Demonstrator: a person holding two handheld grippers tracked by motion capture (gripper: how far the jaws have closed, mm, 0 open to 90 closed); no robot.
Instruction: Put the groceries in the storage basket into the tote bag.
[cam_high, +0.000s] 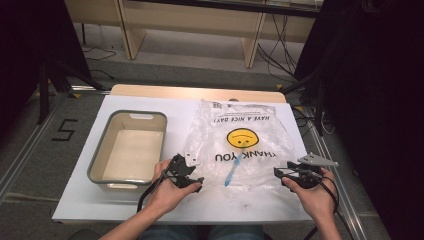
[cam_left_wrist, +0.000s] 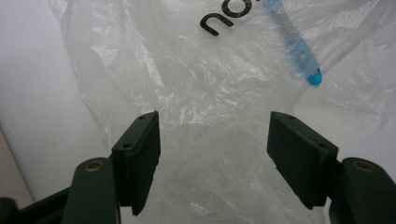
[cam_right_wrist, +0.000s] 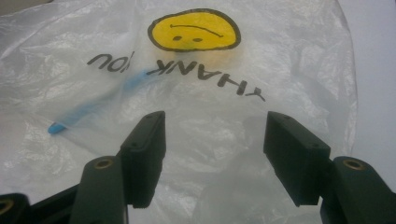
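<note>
One thin, crinkled clear plastic bag (cam_high: 245, 145) lies flat on the white table sheet (cam_high: 80, 200), printed with a yellow smiley face (cam_high: 242, 137) and black lettering that reads upside down from the person's side. Inside it, blurred by the film, is one slim blue toothbrush (cam_high: 233, 170); its head end is hard to make out in the high view, and in the right gripper view the plastic fogs most of its handle (cam_right_wrist: 93, 105). The bag's far end runs out of frame in both gripper views.

One grey rectangular plastic bin (cam_high: 127, 150) with a pale inside stands left of the bag, just beside it.

Two grippers sit at the bag's near edge. The left gripper (cam_high: 192, 172) is at the bag's left near corner, its jaws spread wide over the film with nothing pinched (cam_left_wrist: 212, 149). The right gripper (cam_high: 282, 175) is at the right near corner, jaws likewise spread and pressing on nothing (cam_right_wrist: 215, 149). Both hands are cut off by the lower edge.

Bare sheet stays open in front of the bag and along the table's right margin.
</note>
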